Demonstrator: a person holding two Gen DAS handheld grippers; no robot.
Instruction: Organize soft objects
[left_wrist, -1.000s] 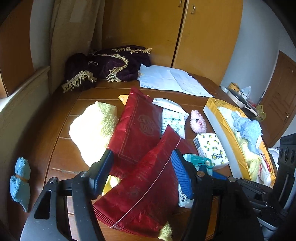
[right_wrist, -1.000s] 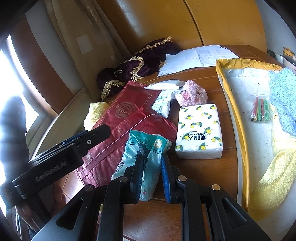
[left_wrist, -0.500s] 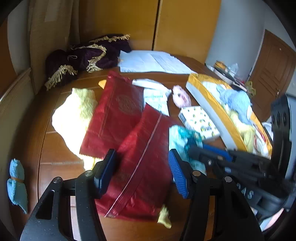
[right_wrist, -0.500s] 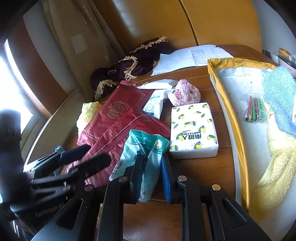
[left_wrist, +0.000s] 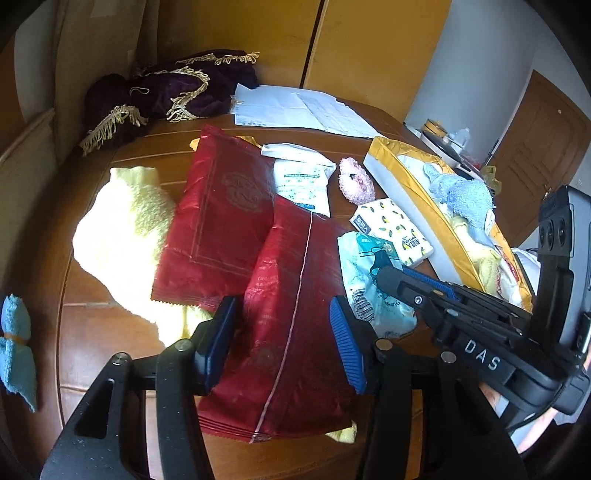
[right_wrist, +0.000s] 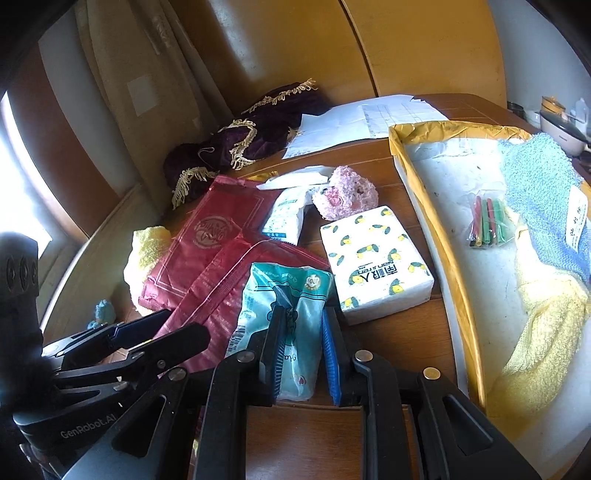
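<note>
Right gripper (right_wrist: 301, 352) pinches the teal pouch (right_wrist: 284, 295); left gripper (left_wrist: 280, 343) gapes empty over a red bag (left_wrist: 291, 325) — "GenRobot.AI", "DAS" legible on the tools.

Yellow towel (left_wrist: 122, 236) partly hidden under red bags (left_wrist: 221, 221)

Daylight enters from a window (right_wrist: 22, 206) at the left edge of the right wrist view, where it blows out to white. It strikes the yellow towel (left_wrist: 122, 236) in the left wrist view, bleaching part of it, and puts a sheen on the red bags (left_wrist: 221, 221) and the wooden surface (left_wrist: 92, 332). Both views are sharp in the middle. Fisheye bending curves the cupboard doors (right_wrist: 369, 48) and darkens the corners to black. The near black frames of each hand-held gripper sit in shade.
</note>
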